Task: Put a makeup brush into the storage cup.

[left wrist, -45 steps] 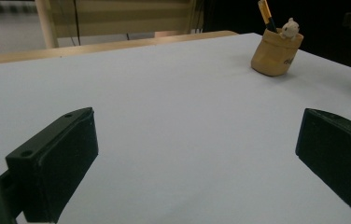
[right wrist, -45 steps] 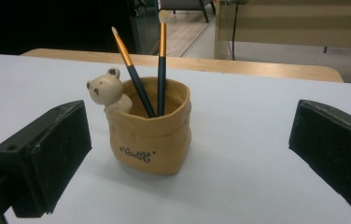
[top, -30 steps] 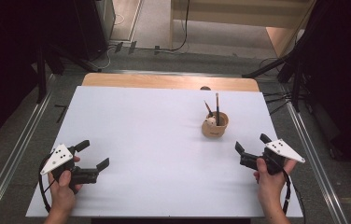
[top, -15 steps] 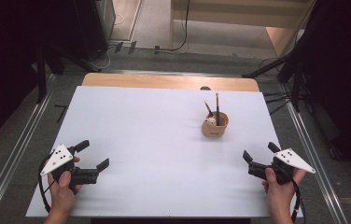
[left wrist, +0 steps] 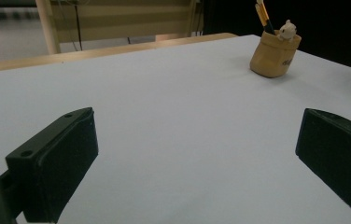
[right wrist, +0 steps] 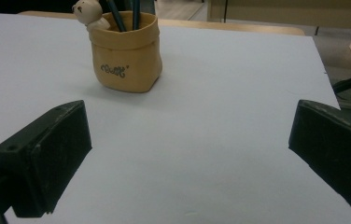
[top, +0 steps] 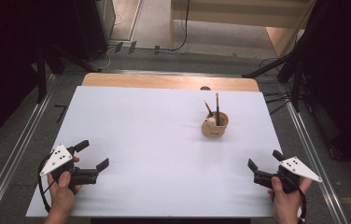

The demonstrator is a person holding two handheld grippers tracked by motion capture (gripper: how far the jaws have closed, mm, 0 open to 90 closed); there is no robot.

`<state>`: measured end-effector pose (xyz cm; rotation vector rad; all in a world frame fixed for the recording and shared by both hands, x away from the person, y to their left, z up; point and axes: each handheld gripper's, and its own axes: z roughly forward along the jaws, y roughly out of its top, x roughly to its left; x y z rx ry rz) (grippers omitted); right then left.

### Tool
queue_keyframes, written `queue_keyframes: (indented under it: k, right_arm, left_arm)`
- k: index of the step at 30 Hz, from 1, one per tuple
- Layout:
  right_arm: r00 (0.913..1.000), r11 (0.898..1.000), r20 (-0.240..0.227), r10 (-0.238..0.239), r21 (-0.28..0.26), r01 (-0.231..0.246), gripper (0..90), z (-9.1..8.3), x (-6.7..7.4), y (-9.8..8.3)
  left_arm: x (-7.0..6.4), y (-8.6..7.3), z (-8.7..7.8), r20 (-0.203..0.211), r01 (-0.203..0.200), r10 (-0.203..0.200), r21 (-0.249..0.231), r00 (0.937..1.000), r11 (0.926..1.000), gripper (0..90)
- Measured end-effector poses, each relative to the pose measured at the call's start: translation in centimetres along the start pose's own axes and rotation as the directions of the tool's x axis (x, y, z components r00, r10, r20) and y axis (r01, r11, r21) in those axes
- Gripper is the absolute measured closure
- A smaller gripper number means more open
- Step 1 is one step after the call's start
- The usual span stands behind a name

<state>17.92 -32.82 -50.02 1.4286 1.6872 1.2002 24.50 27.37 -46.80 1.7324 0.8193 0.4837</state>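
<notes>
A tan pouch-shaped pen holder (top: 214,126) stands upright right of the table's middle, holding two pencils and a small bear figure on its rim. The left gripper view has the holder (left wrist: 275,56) far off at the upper right. It is closer in the right gripper view (right wrist: 126,51). My left gripper (top: 94,154) rests open near the front left corner, nothing between its jaws (left wrist: 197,149). Near the front right corner my right gripper (top: 264,159) is open and empty as well (right wrist: 190,149). Both are well apart from the holder.
A white sheet (top: 155,140) covers the table, with a strip of bare wood (top: 164,81) along the far edge. Metal rails (top: 19,149) run along both sides on the floor. Dark stands and cables (top: 276,70) sit beyond the far right corner.
My right gripper has drawn back toward the near edge and slightly right, still open. The left gripper and the pen holder have stayed put.
</notes>
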Motion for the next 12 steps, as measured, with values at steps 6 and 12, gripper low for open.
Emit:
queue_keyframes:
  k: [6, 12]
  right_arm:
    - [1.0000, 1.000, 0.000, 0.005, 0.007, -0.005, 0.0, -0.35, -0.06, -0.25]
    - [1.0000, 1.000, -0.007, -0.005, 0.016, 0.005, 0.0, -0.20, 0.19, -0.29]
  left_arm:
    - [0.01, 0.12, -0.06, -0.002, 0.000, 0.000, -0.003, 1.0000, 1.0000, 0.0]
    - [0.02, 0.44, -0.20, -0.005, 0.001, -0.001, -0.016, 1.0000, 0.9999, 0.0]
